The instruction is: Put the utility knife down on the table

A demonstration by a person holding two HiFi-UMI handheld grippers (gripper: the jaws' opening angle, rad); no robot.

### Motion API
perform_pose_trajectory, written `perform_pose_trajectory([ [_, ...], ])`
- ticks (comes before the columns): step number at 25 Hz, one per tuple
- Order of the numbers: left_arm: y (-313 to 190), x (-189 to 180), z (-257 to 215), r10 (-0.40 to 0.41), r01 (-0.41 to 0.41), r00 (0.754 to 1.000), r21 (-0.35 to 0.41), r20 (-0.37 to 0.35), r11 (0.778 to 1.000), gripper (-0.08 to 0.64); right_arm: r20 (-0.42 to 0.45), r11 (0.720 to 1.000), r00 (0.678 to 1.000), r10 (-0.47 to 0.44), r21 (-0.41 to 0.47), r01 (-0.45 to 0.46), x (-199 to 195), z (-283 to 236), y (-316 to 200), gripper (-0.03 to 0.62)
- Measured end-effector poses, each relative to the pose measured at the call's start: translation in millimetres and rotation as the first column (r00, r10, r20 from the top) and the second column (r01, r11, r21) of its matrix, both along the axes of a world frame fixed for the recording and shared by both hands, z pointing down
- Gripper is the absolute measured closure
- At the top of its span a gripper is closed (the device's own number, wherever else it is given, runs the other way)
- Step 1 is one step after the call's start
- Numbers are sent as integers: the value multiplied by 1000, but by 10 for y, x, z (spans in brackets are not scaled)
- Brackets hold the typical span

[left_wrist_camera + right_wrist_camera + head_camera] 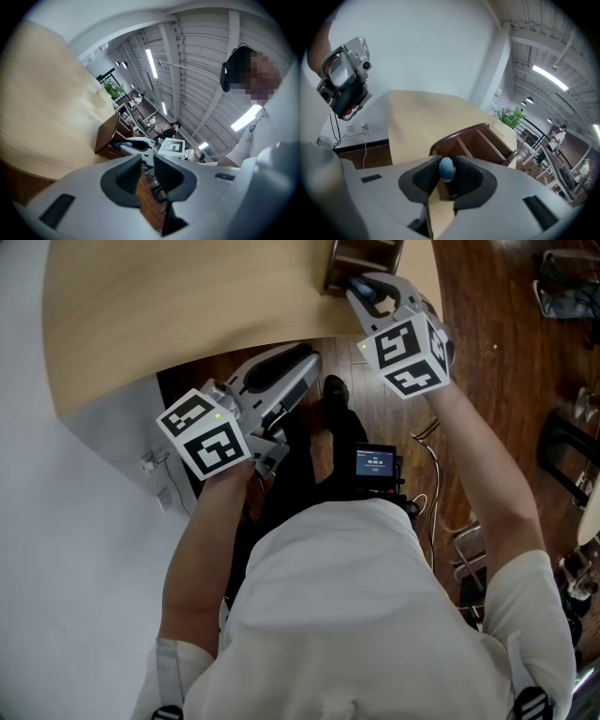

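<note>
My right gripper (364, 289) hangs over the near right corner of the light wood table (169, 306), just in front of a brown wooden organizer (361, 261). It is shut on the utility knife (446, 169), whose rounded blue end shows between the pads; the rest of the knife is hidden. My left gripper (305, 360) is held off the table's near edge, above the dark wood floor. Its jaws stand a narrow gap apart with nothing between them (147, 165). The left gripper view shows the right gripper (123, 146) beside the organizer (108, 135).
The organizer (476, 140) has open compartments and stands at the table's right end. A white wall with a socket and cable (155, 465) runs along the left. A small screen device (375, 463) sits on my chest. Chair legs (562, 442) stand at the right.
</note>
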State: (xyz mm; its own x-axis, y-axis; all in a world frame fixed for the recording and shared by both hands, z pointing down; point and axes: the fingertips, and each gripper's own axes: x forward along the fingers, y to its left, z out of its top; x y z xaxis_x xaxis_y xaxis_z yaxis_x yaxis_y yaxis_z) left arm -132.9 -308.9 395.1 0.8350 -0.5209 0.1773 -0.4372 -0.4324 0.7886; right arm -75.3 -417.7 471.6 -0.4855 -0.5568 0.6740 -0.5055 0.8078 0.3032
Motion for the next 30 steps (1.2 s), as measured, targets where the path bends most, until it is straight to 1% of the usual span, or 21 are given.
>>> perform_pose_trajectory([
  [7, -8, 35, -54, 17, -17, 1000, -1, -6, 1000, 495, -2, 1000, 1000, -24, -11, 24, -37, -5, -49, 518],
  [18, -8, 38, -79, 32, -32, 999, 4, -15, 999, 494, 36, 999, 999, 3, -34, -2, -30, -28, -76, 503],
  [23, -22, 47, -90, 40, -40, 999, 17, -13, 999, 494, 54, 999, 998, 32, -20, -31, 16, -86, -145, 467],
  [26, -24, 47, -111, 43, -42, 999, 17, -10, 999, 494, 66, 998, 996, 63, -6, -63, 71, -160, -196, 423],
  [30, -145, 40, -269, 50, -50, 999, 22, -7, 999, 494, 81, 995, 992, 101, 3, -102, 145, -364, -324, 417],
])
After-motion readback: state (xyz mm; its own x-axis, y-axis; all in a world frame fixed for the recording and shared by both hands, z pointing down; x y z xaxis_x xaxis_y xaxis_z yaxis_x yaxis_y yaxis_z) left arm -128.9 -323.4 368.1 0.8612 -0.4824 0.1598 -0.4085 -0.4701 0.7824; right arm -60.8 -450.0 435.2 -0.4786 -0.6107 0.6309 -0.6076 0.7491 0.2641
